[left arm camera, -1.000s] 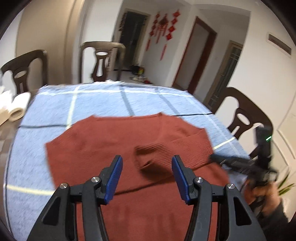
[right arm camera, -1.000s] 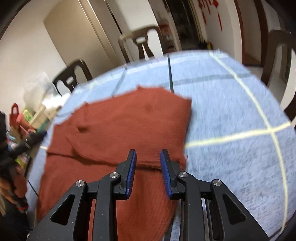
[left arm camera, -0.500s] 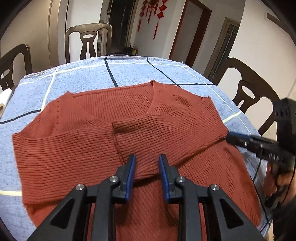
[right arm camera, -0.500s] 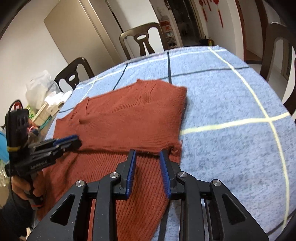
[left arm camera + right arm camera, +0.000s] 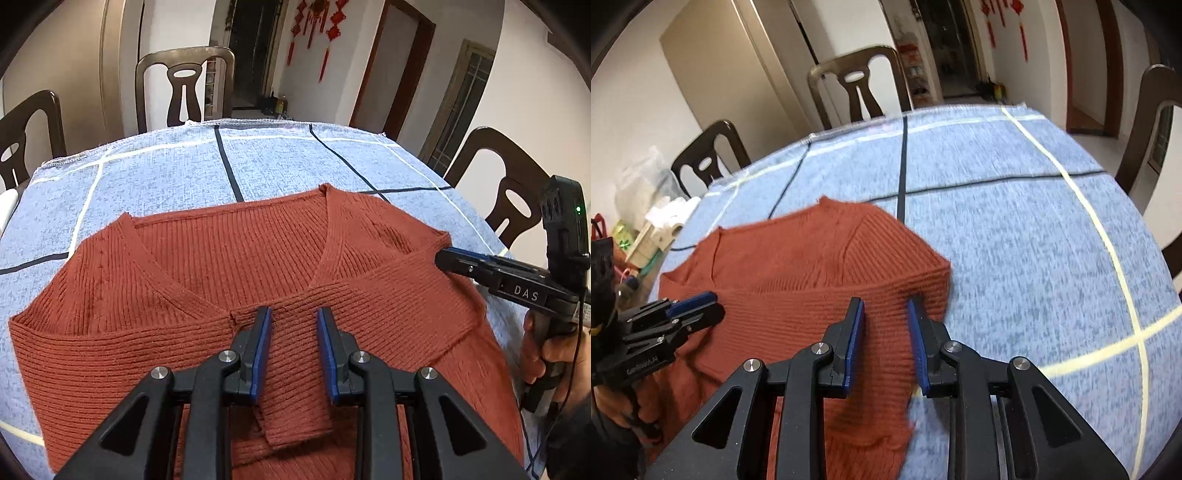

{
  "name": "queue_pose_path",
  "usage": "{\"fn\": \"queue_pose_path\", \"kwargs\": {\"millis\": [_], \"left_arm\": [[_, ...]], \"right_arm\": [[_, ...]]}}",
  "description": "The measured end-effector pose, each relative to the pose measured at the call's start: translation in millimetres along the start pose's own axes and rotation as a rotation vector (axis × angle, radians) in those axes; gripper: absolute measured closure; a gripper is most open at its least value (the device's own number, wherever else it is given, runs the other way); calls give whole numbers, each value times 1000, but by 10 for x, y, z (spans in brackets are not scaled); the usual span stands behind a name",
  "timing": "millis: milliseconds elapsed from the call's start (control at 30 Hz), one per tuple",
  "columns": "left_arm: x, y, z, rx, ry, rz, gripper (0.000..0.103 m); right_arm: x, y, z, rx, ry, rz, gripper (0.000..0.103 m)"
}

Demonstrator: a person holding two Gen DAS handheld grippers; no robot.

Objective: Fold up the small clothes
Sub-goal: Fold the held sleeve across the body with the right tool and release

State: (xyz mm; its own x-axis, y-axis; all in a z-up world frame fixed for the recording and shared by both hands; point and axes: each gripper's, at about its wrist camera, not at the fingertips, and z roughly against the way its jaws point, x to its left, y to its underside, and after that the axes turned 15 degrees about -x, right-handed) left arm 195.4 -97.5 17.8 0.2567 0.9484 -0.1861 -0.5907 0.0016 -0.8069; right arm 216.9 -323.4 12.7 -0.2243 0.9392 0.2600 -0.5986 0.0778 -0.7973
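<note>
A rust-red ribbed sweater [image 5: 166, 295] lies flat on the blue checked tablecloth [image 5: 166, 177], neck away from me and both sleeves folded across the chest. One sleeve end [image 5: 295, 413] runs back toward the hem. My left gripper [image 5: 294, 314] is low over that sleeve, its jaws narrow with flat knit showing in the gap. My right gripper [image 5: 885, 304] sits at the sweater's [image 5: 812, 258] right edge. Its jaws are narrow and closing slightly, with unbunched fabric between them. From the left wrist, the right gripper [image 5: 445, 258] touches the folded shoulder. The left gripper [image 5: 698, 301] shows from the right wrist.
Dark wooden chairs [image 5: 184, 85] [image 5: 506, 192] [image 5: 860, 81] ring the table. Off its left edge are bags and boxes [image 5: 653, 221]. A hand [image 5: 546, 350] grips the right tool. Bare tablecloth [image 5: 1015, 240] stretches beyond and right of the sweater.
The left jaws narrowed from wide apart, and that gripper moved forward and down onto the folded sleeve. The right gripper slid along the sweater's right edge toward the shoulder.
</note>
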Motion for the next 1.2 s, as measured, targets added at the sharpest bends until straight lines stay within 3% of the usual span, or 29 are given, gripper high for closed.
{"fn": "queue_pose_path", "kwargs": {"millis": [200, 400, 633, 767, 900, 1200], "left_arm": [[32, 136, 328, -3, 3, -33, 75], [140, 208, 326, -3, -26, -11, 74], [204, 238, 580, -35, -117, -27, 74], [414, 273, 727, -66, -218, -8, 74], [621, 355, 713, -36, -298, 33, 74], [600, 443, 815, -47, -296, 36, 68]], "right_arm": [[124, 72, 310, -9, -1, 41, 79], [130, 324, 388, 15, 2, 92, 78], [194, 274, 537, 9, 22, 106, 78], [228, 288, 548, -2, 14, 114, 77], [171, 318, 451, 15, 21, 86, 77], [186, 306, 518, 22, 14, 94, 77]]}}
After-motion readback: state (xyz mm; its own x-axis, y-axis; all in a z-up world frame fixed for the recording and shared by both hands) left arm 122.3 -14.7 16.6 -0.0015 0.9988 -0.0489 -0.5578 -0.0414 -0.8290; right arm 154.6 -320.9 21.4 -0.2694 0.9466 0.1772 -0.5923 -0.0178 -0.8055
